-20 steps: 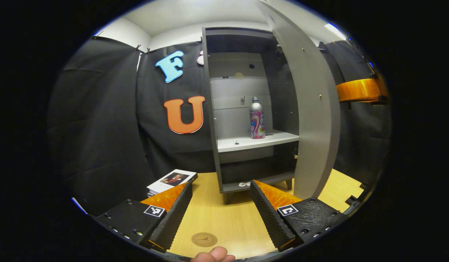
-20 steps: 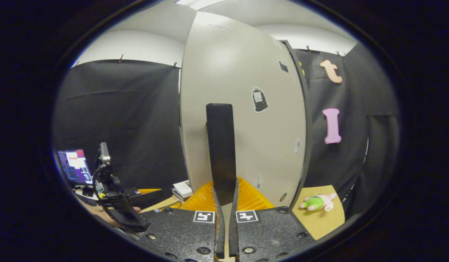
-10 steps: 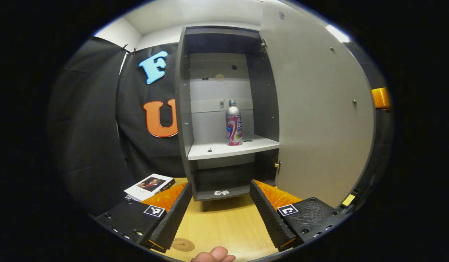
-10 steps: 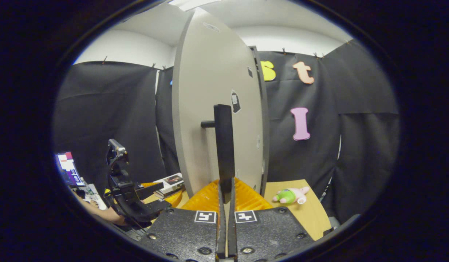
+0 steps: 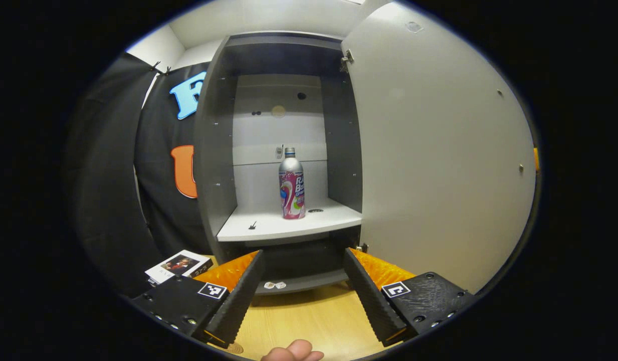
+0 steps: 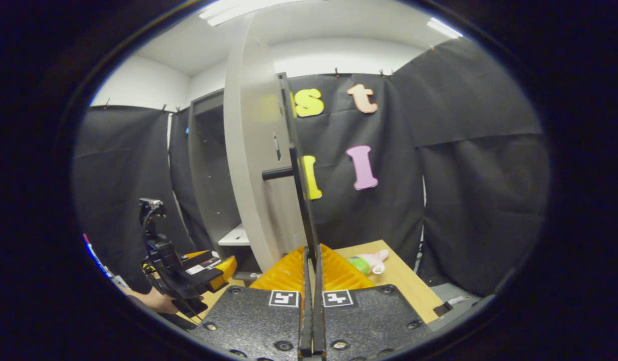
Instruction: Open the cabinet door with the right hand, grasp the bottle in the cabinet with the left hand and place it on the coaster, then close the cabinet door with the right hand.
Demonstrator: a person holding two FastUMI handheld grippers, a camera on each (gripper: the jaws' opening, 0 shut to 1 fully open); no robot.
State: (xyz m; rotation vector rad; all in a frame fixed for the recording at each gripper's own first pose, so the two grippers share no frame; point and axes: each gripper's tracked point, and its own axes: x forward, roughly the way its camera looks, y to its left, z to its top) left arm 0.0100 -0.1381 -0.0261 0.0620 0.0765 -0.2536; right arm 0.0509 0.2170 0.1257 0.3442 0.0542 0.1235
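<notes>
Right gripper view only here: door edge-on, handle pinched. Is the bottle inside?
Observer: Yes. The bottle stands upright on the shelf, right of its middle.
Operator: Left fingers on it?
Observer: No. The left gripper is open, low over the table, in front of the cabinet and apart from the bottle.
Operator: My right gripper is on the handle. Door wide enough?
Observer: The door stands off to the right of the opening; nothing lies between the left fingers and the bottle.
</notes>
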